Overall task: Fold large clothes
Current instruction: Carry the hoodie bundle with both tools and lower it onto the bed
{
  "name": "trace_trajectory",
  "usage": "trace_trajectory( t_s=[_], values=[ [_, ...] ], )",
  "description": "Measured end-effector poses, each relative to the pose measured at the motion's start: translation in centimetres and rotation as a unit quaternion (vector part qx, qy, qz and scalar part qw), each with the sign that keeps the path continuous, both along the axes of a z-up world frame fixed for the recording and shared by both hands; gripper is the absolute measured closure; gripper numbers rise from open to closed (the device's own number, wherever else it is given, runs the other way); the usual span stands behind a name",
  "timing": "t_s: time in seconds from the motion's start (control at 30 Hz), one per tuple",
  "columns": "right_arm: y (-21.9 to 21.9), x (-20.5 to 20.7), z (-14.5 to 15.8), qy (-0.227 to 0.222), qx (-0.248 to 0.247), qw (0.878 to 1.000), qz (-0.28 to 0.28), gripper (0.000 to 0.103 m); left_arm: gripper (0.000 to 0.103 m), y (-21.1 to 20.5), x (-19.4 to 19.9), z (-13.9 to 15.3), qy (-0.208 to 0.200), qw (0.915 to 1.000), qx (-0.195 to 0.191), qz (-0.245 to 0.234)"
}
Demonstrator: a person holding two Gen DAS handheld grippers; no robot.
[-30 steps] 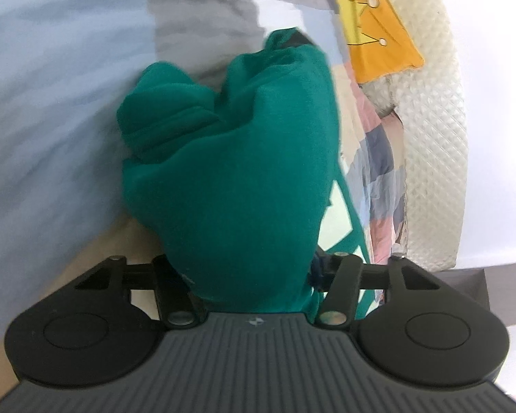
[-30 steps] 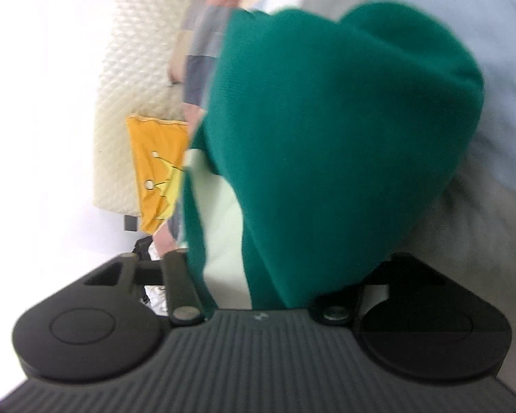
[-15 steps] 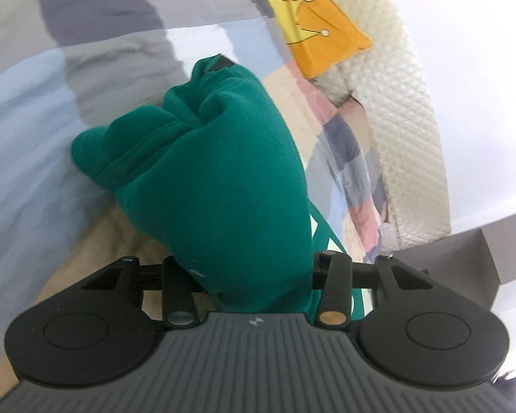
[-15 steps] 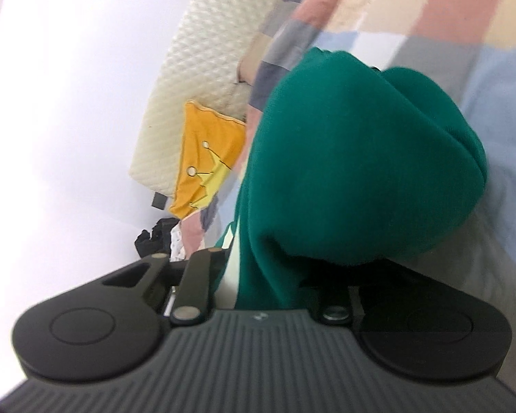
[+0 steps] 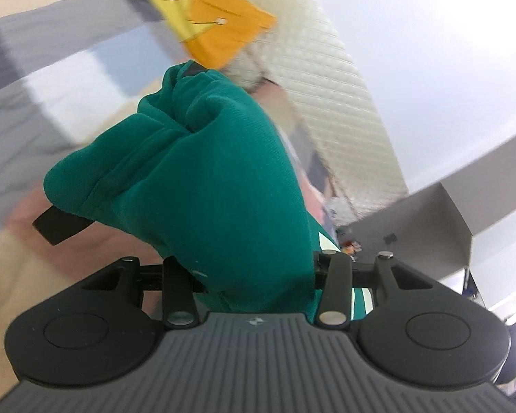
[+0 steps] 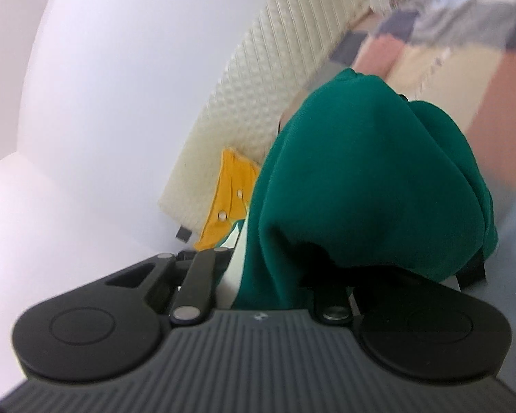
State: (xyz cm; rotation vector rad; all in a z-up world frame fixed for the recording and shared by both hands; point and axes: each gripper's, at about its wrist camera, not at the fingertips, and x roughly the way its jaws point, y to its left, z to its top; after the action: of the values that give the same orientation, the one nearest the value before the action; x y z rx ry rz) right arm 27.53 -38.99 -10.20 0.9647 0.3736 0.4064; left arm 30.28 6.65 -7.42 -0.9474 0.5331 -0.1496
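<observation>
A dark green garment (image 5: 223, 189) hangs bunched over my left gripper (image 5: 189, 130) and covers most of both fingers. The jaws are shut on a thick fold of it, and one black finger (image 5: 56, 229) pokes out below the cloth at the left. In the right wrist view the same green garment (image 6: 361, 189) drapes over my right gripper (image 6: 395, 158). Those jaws are closing with the cloth pinched between them. A pale green-white stripe of the garment shows near both gripper bases. Both grippers are raised above the bed.
A patchwork quilt (image 5: 51, 51) covers the bed below. An orange cushion with a crown print (image 5: 216, 27) leans on a cream quilted headboard (image 5: 333, 86) against a white wall. A grey cabinet (image 5: 430, 223) stands beyond the bed at the right.
Both grippers have risen and rolled with the green garment, so the quilt has dropped away and more wall and headboard show. The right jaws have narrowed on the cloth.
</observation>
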Motion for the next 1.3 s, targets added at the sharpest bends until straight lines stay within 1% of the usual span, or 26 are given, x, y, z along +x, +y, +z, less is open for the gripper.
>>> trace_trajectory(
  t_s=[0.1,0.13,0.17,0.2,0.27,0.37,0.4,0.5,0.57,0.63,0.7,0.77,0.8,0.83,0.9,0.97,1.03,1.07,1.13,1.17,1.23,1.27,1.3],
  values=[
    [-3.0,2.5,2.6,-0.013,-0.011,1.000,-0.014,0.080,0.054,-3.2,3.6,2.3,-0.009,0.9997,0.002,-0.021],
    [-3.7,3.9,3.5,-0.017,-0.017,1.000,-0.019,0.080,0.054,-4.4,5.1,3.0,-0.012,0.9996,0.004,-0.027],
    [-5.2,4.5,3.9,-0.019,-0.020,0.999,-0.024,0.080,0.054,-5.6,6.6,3.6,-0.015,0.9993,0.006,-0.034],
    [-5.3,5.5,4.3,-0.020,-0.023,0.999,-0.029,0.080,0.054,-7.0,8.1,4.3,-0.018,0.9990,0.009,-0.040],
    [-7.1,7.5,4.9,-0.025,-0.026,0.999,-0.041,0.080,0.054,-9.4,11.5,5.2,-0.019,0.9982,0.017,-0.054],
    [-10.2,10.8,5.4,-0.024,-0.030,0.997,-0.060,0.080,0.054,-13.6,16.3,6.3,-0.023,0.9965,0.033,-0.074],
    [-11.0,12.3,4.8,-0.020,-0.030,0.997,-0.066,0.080,0.054,-14.5,18.5,6.2,-0.023,0.9958,0.037,-0.080],
    [-13.9,16.2,3.9,-0.003,-0.025,0.996,-0.083,0.080,0.054,-17.8,23.4,5.9,-0.016,0.9941,0.041,-0.099],
    [-15.5,18.0,3.1,0.003,-0.025,0.996,-0.091,0.080,0.054,-19.5,26.4,5.0,-0.005,0.9926,0.043,-0.114],
    [-16.6,20.6,1.9,0.008,-0.027,0.995,-0.096,0.080,0.054,-20.8,29.6,3.0,0.002,0.9915,0.045,-0.122],
    [-17.5,22.6,0.0,0.017,-0.027,0.994,-0.101,0.080,0.054,-21.7,32.1,1.1,0.004,0.9898,0.054,-0.132],
    [-17.9,22.7,-1.6,0.023,-0.026,0.994,-0.104,0.080,0.054,-22.4,34.0,-1.6,0.003,0.9879,0.059,-0.143],
    [-18.0,22.6,-2.4,0.025,-0.029,0.994,-0.105,0.080,0.054,-22.5,34.3,-3.4,0.003,0.9861,0.064,-0.153],
    [-17.9,22.4,-3.6,0.031,-0.033,0.993,-0.105,0.080,0.054,-22.4,34.9,-4.8,0.005,0.9852,0.066,-0.158],
    [-18.0,23.2,-6.0,0.047,-0.045,0.993,-0.099,0.080,0.054,-21.7,35.7,-8.0,0.017,0.9834,0.066,-0.168],
    [-17.7,23.1,-8.0,0.064,-0.058,0.992,-0.091,0.080,0.054,-21.3,35.8,-10.6,0.038,0.9817,0.069,-0.173],
    [-17.2,22.4,-9.9,0.075,-0.065,0.992,-0.083,0.081,0.054,-20.7,35.3,-12.7,0.057,0.9801,0.071,-0.176],
    [-16.9,21.6,-10.4,0.076,-0.069,0.991,-0.081,0.081,0.054,-20.2,35.3,-13.6,0.059,0.9799,0.067,-0.178],
    [-16.3,19.8,-11.1,0.062,-0.068,0.992,-0.083,0.081,0.054,-19.1,34.8,-14.8,0.046,0.9808,0.055,-0.181],
    [-16.2,19.3,-11.2,0.060,-0.068,0.992,-0.084,0.081,0.053,-18.9,34.1,-15.3,0.040,0.9803,0.056,-0.185],
    [-16.0,18.3,-12.0,0.070,-0.061,0.992,-0.085,0.081,0.053,-18.3,32.9,-16.2,0.044,0.9802,0.051,-0.187],
    [-16.0,18.0,-12.4,0.080,-0.058,0.992,-0.084,0.081,0.053,-18.1,32.9,-17.0,0.050,0.9801,0.048,-0.186],
    [-15.9,17.4,-13.0,0.090,-0.055,0.991,-0.083,0.081,0.053,-18.1,31.8,-17.7,0.056,0.9797,0.048,-0.186]
  ],
)
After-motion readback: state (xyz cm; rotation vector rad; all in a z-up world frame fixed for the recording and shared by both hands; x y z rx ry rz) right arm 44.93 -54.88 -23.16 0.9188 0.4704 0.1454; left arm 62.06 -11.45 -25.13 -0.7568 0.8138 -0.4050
